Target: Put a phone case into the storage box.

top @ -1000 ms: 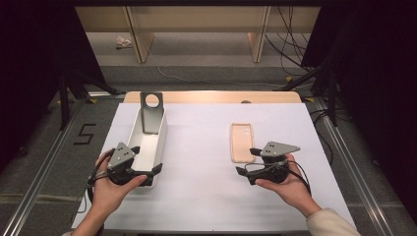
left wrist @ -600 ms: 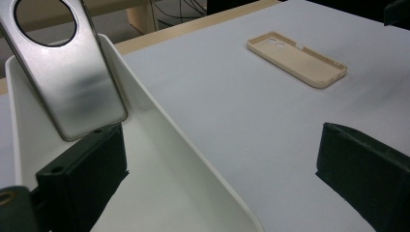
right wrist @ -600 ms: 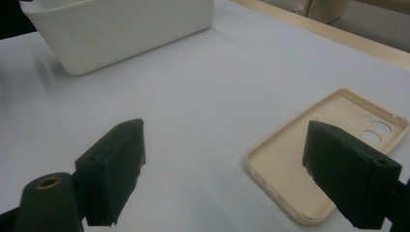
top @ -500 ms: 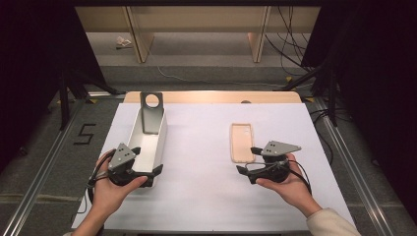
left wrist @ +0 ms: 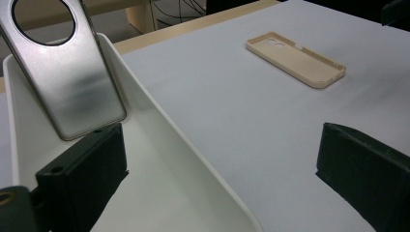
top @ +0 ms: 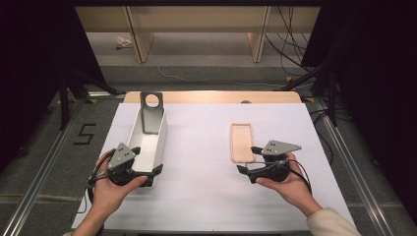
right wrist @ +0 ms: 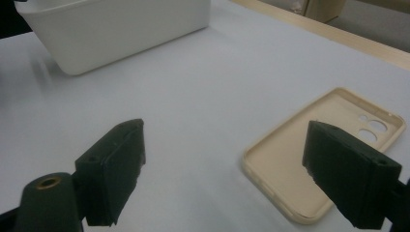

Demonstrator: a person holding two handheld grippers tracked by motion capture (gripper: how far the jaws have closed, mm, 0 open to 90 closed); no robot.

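nothing moved over the last second: left gripper (top: pixel 147 169) stayed spread astride the white bin's (top: pixel 160 140) near wall, right gripper (top: pixel 246 158) stayed spread beside the beige phone case (top: pixel 242 142) lying flat on the table (top: pixel 196 147), so no pickup had started.
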